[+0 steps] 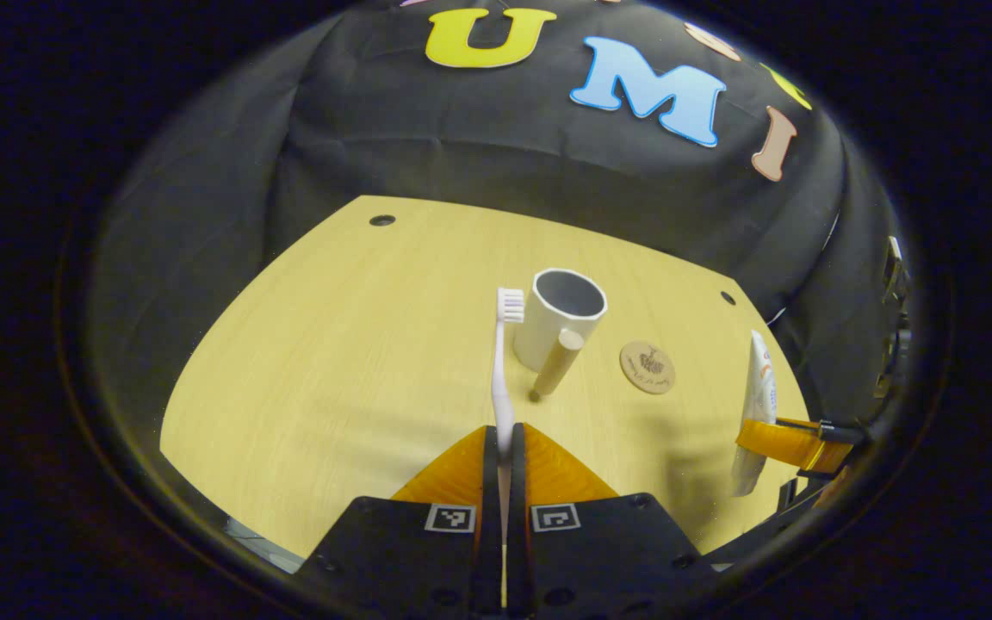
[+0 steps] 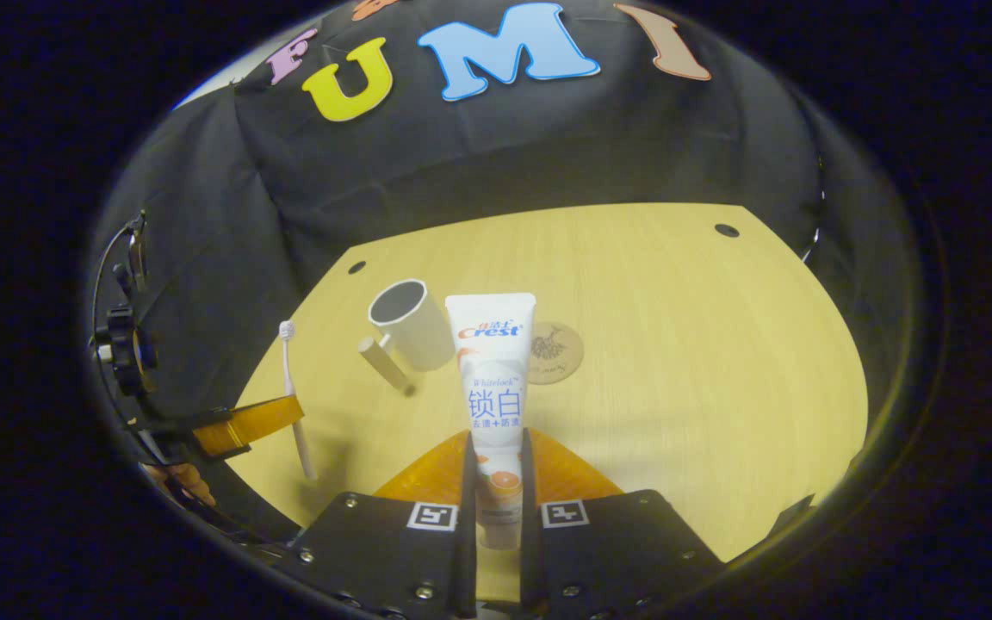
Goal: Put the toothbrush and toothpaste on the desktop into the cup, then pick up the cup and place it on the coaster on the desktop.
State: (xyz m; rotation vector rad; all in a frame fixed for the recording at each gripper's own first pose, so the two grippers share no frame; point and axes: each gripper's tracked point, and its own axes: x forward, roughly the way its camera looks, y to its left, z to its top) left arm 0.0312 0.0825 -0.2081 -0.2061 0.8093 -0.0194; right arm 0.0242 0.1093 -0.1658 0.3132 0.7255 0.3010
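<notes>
My left gripper (image 1: 505, 443) is shut on a white toothbrush (image 1: 503, 370), held upright with its pink-tipped bristles at the top. Behind it stands a white cup (image 1: 561, 319) with a wooden handle (image 1: 558, 363), and a round wooden coaster (image 1: 647, 367) lies to its right. My right gripper (image 2: 496, 452) is shut on a white toothpaste tube (image 2: 492, 370), held upright above the table. The right gripper view has the cup (image 2: 410, 324) to the tube's left and the coaster (image 2: 554, 351) just behind it. Each view catches the other gripper (image 1: 793, 441) (image 2: 246, 426) at its edge, holding its item.
The light wooden table (image 2: 677, 344) has small dark holes near its far corners (image 1: 382, 220) (image 2: 727, 231). Black cloth walls the booth behind and to both sides. A hand (image 2: 177, 478) shows at the lower left of the right gripper view.
</notes>
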